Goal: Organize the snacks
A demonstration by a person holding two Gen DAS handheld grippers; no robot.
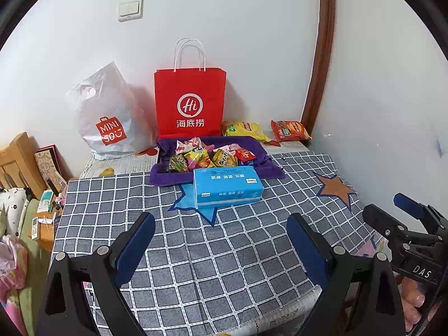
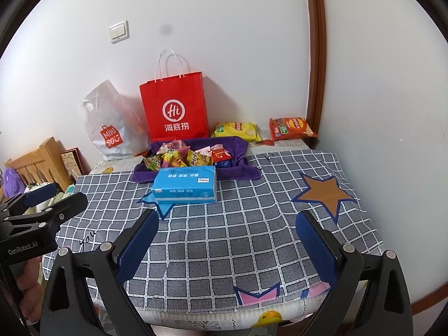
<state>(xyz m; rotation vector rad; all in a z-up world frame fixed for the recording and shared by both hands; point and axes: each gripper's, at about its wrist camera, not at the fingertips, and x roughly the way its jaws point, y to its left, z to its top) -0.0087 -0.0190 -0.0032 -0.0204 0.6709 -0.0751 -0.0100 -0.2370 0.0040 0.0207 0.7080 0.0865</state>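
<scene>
Well ahead of both hand-held grippers, the snacks lie heaped in a purple tray at the far middle of the bench. Left hand-held gripper and right hand-held gripper hover spread wide, empty. A tissue box touches the tray's near side. Two chip bags lie far right.

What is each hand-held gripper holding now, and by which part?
Nothing is held. The left hand-held gripper and the right hand-held gripper are both open above the checked tablecloth, with nothing between their fingers.
</scene>
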